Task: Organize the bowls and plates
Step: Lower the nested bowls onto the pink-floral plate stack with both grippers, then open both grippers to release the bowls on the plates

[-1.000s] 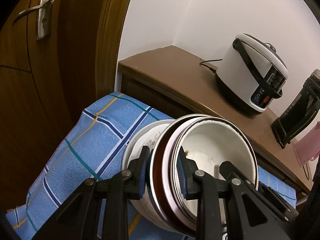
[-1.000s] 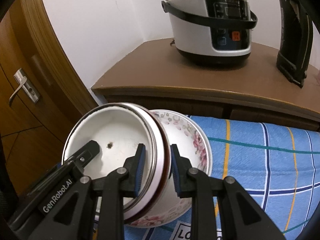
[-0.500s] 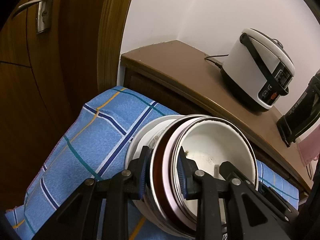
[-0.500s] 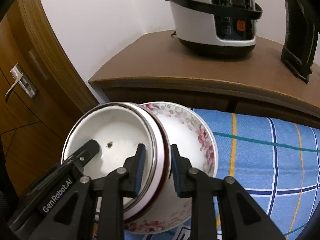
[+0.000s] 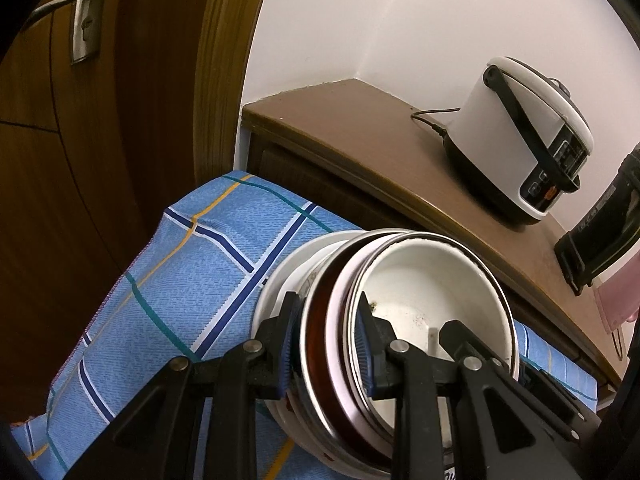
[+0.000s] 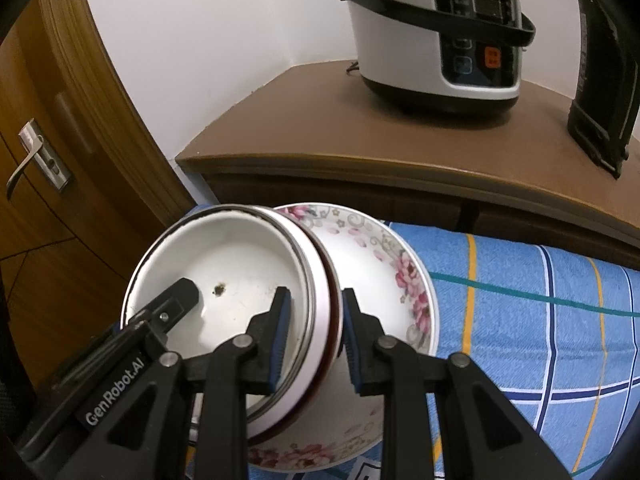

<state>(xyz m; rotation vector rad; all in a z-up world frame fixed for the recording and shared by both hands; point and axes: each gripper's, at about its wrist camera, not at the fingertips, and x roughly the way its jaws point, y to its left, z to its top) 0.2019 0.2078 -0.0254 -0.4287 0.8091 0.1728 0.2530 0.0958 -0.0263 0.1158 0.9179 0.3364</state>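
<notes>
Left gripper (image 5: pixel 326 342) clamps the near rim of the nested bowls (image 5: pixel 420 304) at lower centre of its view, one pad outside, one inside. Right gripper (image 6: pixel 314 330) pinches the opposite rim the same way. Bowl stack is tilted, its base sitting in the floral plate (image 6: pixel 400 276), which lies over the blue checked cloth (image 6: pixel 540 300). Beyond, mid-frame: brown cabinet (image 6: pixel 320 140). Upper right: white rice cooker (image 6: pixel 432 28), black kettle (image 6: pixel 604 80) beside it. Left edge: wooden door (image 5: pixel 60 160).

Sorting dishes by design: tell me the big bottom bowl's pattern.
Pink flowers on white, on the bowl; clearest in the right wrist view.
</notes>
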